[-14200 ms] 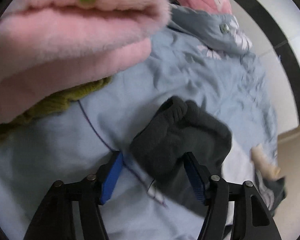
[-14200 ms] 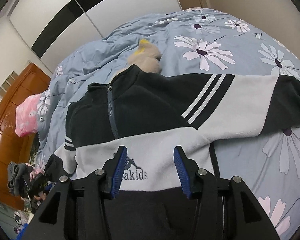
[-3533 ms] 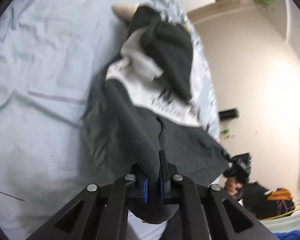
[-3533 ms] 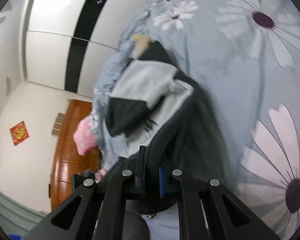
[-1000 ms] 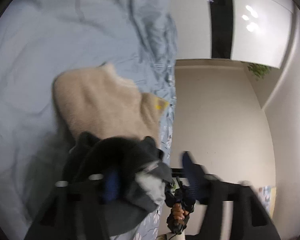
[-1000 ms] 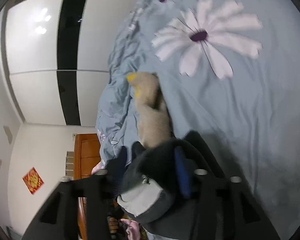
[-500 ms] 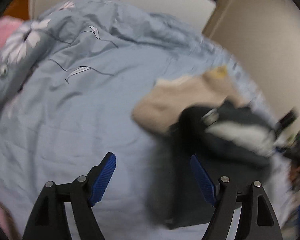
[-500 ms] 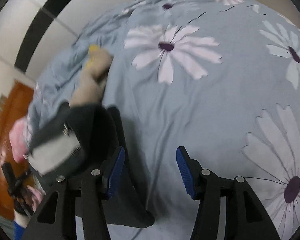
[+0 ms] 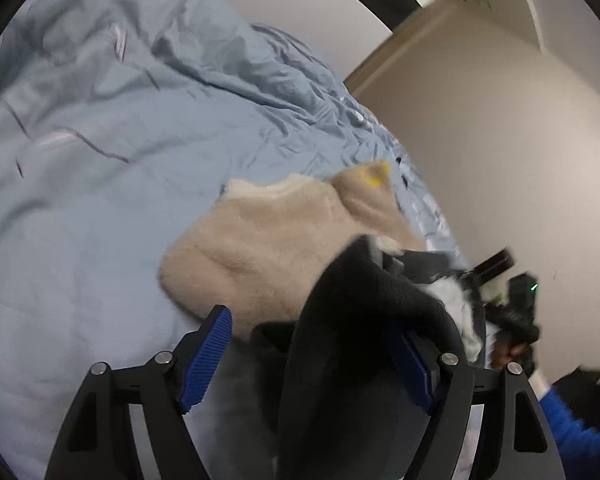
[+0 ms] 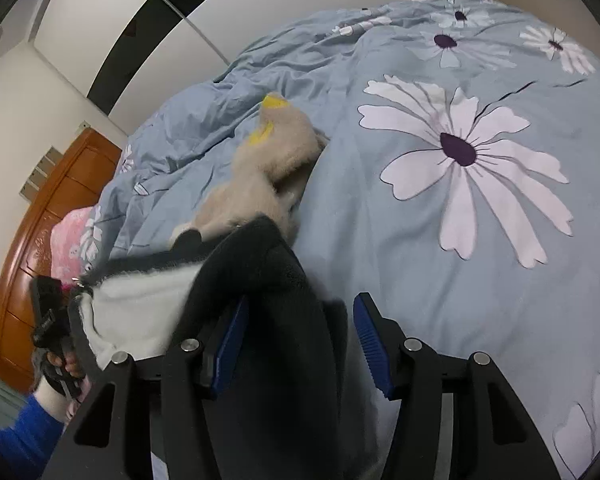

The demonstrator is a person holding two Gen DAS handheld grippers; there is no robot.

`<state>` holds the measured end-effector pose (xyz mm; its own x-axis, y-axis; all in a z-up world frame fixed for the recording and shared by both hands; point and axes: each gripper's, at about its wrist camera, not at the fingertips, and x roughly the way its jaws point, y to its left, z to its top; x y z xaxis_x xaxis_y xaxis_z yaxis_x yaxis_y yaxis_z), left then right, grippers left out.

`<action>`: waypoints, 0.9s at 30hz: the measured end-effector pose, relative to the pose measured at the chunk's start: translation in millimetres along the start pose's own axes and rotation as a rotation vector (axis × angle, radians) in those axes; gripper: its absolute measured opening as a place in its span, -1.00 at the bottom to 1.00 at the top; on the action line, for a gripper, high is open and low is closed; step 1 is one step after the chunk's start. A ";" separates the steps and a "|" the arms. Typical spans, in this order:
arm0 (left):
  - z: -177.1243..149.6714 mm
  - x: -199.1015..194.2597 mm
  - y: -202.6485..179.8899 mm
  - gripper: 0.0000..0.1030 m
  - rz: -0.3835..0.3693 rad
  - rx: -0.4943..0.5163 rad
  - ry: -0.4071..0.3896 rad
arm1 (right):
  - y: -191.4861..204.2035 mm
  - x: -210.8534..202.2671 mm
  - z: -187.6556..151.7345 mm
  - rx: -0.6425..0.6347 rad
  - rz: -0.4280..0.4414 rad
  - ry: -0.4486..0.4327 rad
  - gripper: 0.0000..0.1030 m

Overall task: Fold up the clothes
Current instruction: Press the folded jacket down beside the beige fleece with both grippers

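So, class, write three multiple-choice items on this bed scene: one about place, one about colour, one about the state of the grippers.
1. Where does the black-and-white jacket lie?
A. partly over the beige fleece garment
B. on the floor
C. on the pink pillow

2. What colour are the flower centres on the duvet?
A. yellow
B. dark purple
C. red

3. How do the left gripper and right gripper stand?
A. both shut
B. one shut
C. both open

Answers: 1 A, its dark edge overlaps the beige one; 2 B, the daisies show purple middles; 3 C, blue pads stand apart.
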<state>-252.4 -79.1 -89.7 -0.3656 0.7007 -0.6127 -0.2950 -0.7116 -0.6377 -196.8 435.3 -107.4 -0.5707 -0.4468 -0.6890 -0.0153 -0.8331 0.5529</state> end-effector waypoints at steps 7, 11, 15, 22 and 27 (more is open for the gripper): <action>2.6 10.2 4.0 0.16 -0.142 -0.135 -0.030 | -18.8 17.1 2.0 0.180 0.127 -0.006 0.09; 2.4 9.3 -2.3 -0.28 -0.124 -0.136 -0.045 | -20.2 9.3 1.8 0.223 0.158 -0.025 -0.21; 0.0 -5.3 -10.9 -0.64 -0.093 -0.097 -0.097 | -4.5 -5.8 -1.1 0.138 0.129 -0.027 -0.77; 5.5 -52.2 -29.4 -0.76 -0.145 -0.052 -0.242 | -0.2 -68.5 -0.3 0.133 0.264 -0.252 -0.85; 10.2 -34.1 -16.4 -0.76 -0.071 -0.055 -0.204 | -21.0 -49.4 -6.2 0.205 0.172 -0.228 -0.86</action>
<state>-244.1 -91.8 -53.6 -0.5186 0.7197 -0.4616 -0.2795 -0.6529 -0.7040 -163.2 472.9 -87.9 -0.7478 -0.4711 -0.4679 -0.0541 -0.6591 0.7501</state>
